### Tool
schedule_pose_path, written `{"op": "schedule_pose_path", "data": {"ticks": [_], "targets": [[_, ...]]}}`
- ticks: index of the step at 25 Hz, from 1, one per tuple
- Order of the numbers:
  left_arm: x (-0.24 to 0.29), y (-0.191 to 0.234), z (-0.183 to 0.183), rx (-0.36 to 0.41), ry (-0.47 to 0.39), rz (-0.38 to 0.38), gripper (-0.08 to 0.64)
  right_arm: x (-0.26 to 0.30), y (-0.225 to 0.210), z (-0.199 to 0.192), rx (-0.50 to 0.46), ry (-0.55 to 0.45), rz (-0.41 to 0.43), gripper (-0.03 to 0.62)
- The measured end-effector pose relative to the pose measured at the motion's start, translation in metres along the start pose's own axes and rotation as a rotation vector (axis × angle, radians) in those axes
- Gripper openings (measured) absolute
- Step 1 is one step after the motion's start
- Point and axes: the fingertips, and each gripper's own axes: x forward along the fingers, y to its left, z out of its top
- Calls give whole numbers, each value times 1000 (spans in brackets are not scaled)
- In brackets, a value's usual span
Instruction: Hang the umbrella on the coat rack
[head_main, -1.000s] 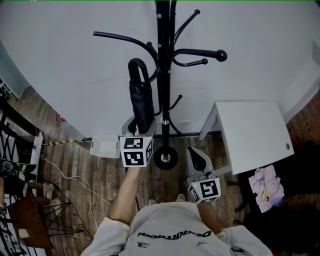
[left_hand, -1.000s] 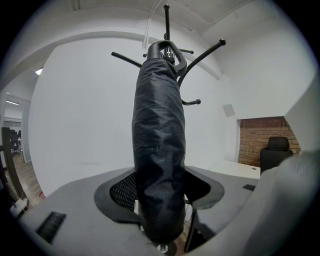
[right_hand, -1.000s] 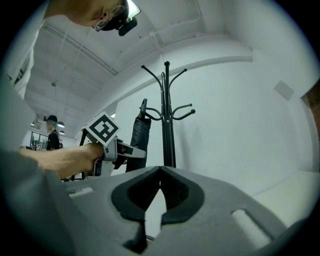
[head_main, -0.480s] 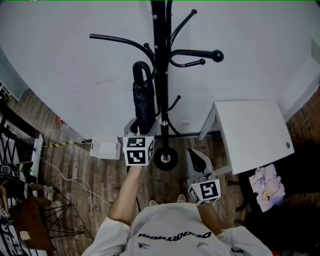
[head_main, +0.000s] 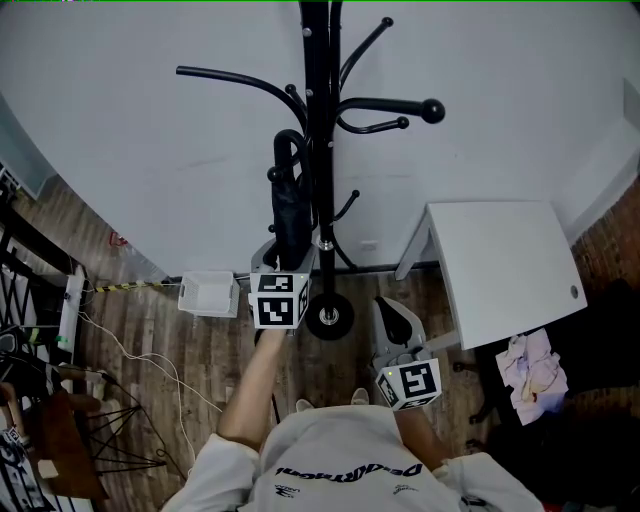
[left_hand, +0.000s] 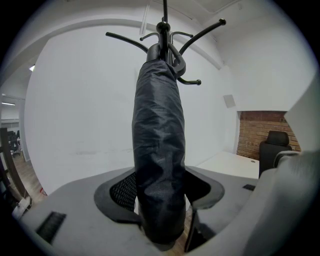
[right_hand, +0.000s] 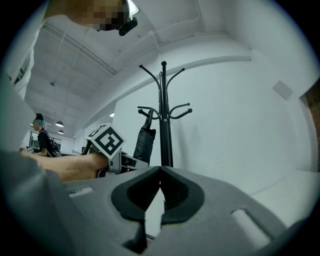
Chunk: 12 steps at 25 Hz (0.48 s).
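the coat rack (head_main: 320, 150) stands close against the white wall (head_main: 150, 150), its round base (head_main: 330, 316) on the wood floor (head_main: 170, 350) just ahead of me. to the right of the pole, a white table (head_main: 505, 265) has its near corner not far from the base, so room on that side is tight. on the left, a small white box (head_main: 208, 294) sits on the floor near the wall's foot, with a cable (head_main: 140, 360) trailing from it toward me. further left are dark metal frames (head_main: 40, 290). the strip of floor between the box and the base is the open lane.

the left gripper (head_main: 287, 255) reaches up that lane, just left of the pole. in the left gripper view its jaws stand wide and are clamped on the lower end of the umbrella (left_hand: 159, 150), the dark folded fabric filling the gap and pressing against both pads. the umbrella hangs upright beside the pole, its curved handle (head_main: 288, 145) up by the lower left arm of the rack. from the right gripper view the handle looks looped over that arm, though i cannot tell if it bears the weight.

the right gripper (right_hand: 160, 175) hangs low near my body, between the base and the table. its jaws are together at the tips, with nothing between them.
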Motion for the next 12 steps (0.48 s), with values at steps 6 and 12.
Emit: {"op": "schedule_pose_path", "data": {"ticks": [6, 12], "targets": [[7, -2, -9, 5, 23, 0, 253, 0, -2, -1, 0, -2, 0, -3], [14, -3, -16, 0, 40, -2, 253, -1, -5, -2, 2, 4, -6, -3]]}}
